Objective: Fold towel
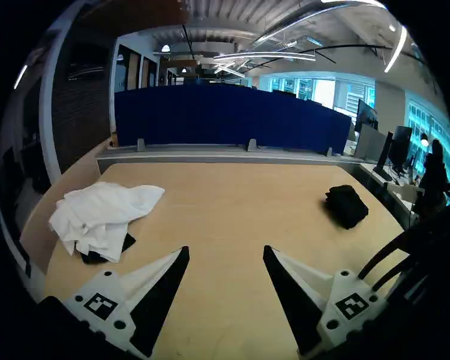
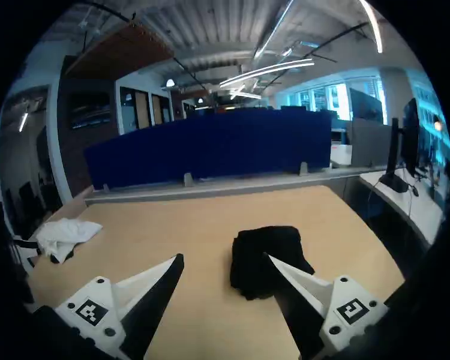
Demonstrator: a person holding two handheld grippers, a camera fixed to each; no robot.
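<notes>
A crumpled white towel (image 1: 104,216) lies on the left side of the wooden table (image 1: 237,204), with a dark cloth (image 1: 99,257) poking out from under it. A folded black towel (image 1: 347,205) sits on the right side. My left gripper (image 1: 225,255) is open above the table's near edge, between the two piles, with nothing in it. In the right gripper view the black towel (image 2: 265,258) lies just ahead, partly behind the right finger. My right gripper (image 2: 224,264) is open and holds nothing. The white towel (image 2: 64,236) shows far left there.
A blue divider panel (image 1: 231,117) runs along the table's far edge. Desks with monitors (image 1: 393,147) stand to the right, and a dark chair (image 1: 399,258) is near the table's right corner. Bare wood lies between the two piles.
</notes>
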